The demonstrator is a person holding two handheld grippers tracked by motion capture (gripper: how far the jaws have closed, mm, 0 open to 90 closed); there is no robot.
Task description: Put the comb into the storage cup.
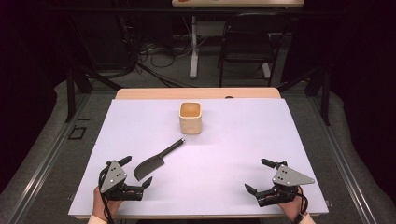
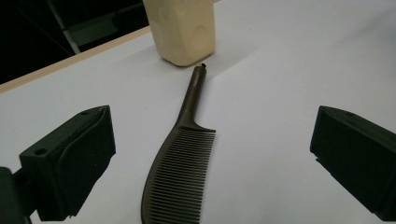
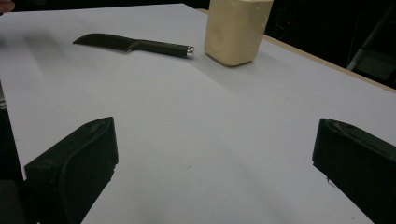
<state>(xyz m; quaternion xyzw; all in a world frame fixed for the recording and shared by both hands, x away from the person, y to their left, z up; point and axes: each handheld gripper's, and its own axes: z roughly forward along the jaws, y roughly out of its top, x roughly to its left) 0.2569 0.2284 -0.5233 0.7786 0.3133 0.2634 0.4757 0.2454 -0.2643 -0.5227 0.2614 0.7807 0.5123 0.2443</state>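
A dark handled comb [image 1: 156, 162] lies flat on the white table cover [image 1: 233, 140], its toothed head just beside the left gripper [image 1: 138, 173] and its slim handle pointing up the table toward a cream square cup [image 1: 190, 117], the handle's tip near the cup's base but apart from it. In the left gripper view the comb [image 2: 180, 172] sits between the spread jaws, untouched, with the cup [image 2: 182, 28] beyond. The right gripper [image 1: 260, 175] rests near the table's front edge, well apart from the comb, its jaws likewise spread with nothing between them; from its own view the comb [image 3: 133, 45] and cup [image 3: 237, 29] lie far across the cover. The risk from here looks plain: the comb is thin and lies flat, so jaws closing over the head could skid it across the smooth cover or catch only the teeth, and a nudge along its length could push the handle into the cup and shift or tip it.
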